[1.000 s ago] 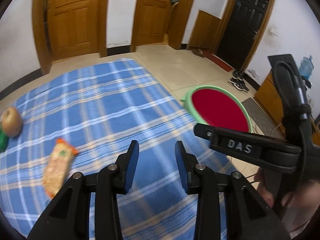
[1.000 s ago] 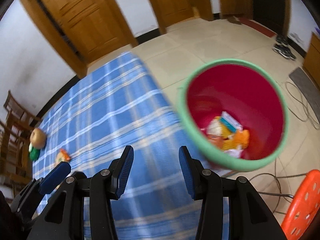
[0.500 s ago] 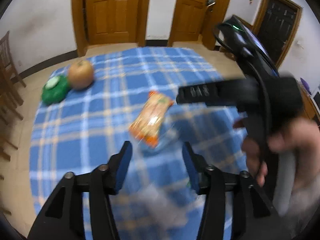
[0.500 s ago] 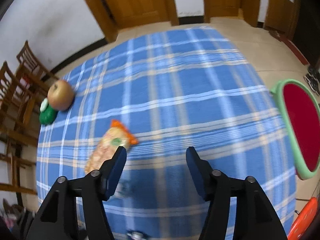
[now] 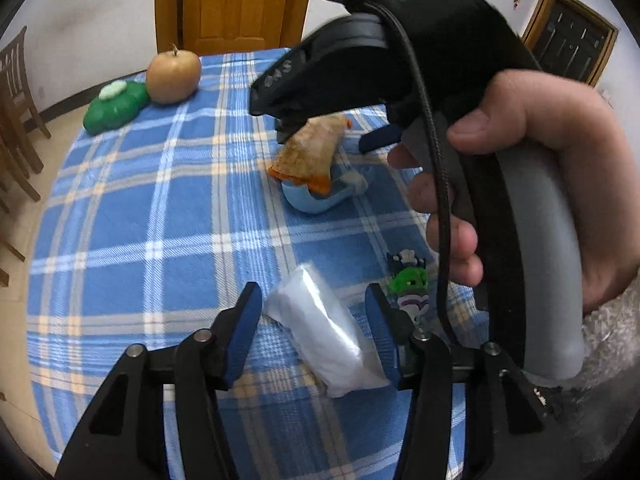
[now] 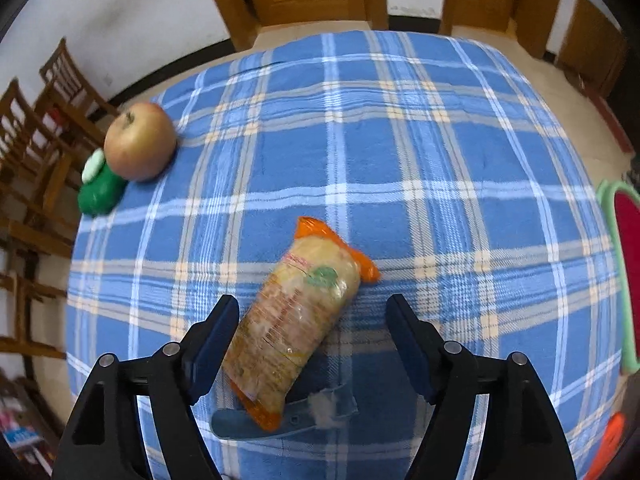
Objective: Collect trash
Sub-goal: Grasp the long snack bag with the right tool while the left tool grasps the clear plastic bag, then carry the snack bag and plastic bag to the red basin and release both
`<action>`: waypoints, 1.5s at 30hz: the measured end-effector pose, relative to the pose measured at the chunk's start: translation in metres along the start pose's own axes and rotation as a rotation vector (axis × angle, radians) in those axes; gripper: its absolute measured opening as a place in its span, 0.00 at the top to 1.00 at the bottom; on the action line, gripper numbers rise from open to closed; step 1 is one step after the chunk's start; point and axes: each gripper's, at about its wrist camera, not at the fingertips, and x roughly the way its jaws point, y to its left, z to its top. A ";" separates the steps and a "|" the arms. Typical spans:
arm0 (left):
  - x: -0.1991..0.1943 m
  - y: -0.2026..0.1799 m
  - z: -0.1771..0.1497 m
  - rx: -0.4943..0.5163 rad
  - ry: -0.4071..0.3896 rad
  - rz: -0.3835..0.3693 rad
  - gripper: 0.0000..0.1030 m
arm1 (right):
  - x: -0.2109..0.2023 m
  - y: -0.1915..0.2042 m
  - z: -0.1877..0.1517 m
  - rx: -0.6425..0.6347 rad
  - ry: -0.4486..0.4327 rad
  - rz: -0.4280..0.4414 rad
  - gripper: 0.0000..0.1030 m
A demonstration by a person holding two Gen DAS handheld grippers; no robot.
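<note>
Since a second ago you have swung both tongs away from the red bin and down over the trash on the desk. Your left tongs [image 5: 314,322] now gape wide around a white plastic packet [image 5: 326,340], with a small green wrapper [image 5: 410,280] at their 1 o'clock. Your right tongs [image 6: 312,344] also stand wide, straddling the orange snack bag [image 6: 298,312], which overlaps a blue scrap [image 6: 320,410]; the apple [image 6: 140,146] and green lidded tub [image 6: 98,192] sit at 10 o'clock, the red bin [image 6: 628,240] at 3 o'clock.
</note>
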 end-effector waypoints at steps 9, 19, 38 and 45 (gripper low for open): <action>-0.005 -0.025 -0.019 0.114 -0.072 0.036 0.62 | -0.001 0.019 -0.008 -0.133 -0.044 -0.029 0.74; -0.013 -0.037 -0.020 0.142 -0.083 0.018 0.69 | -0.031 -0.005 -0.006 -0.060 -0.103 0.026 0.74; 0.014 -0.054 0.080 0.156 -0.151 0.046 0.69 | -0.078 -0.125 -0.040 0.119 -0.189 0.043 0.74; 0.042 -0.093 0.096 0.171 -0.109 -0.016 0.69 | -0.095 -0.189 -0.058 0.196 -0.216 -0.038 0.74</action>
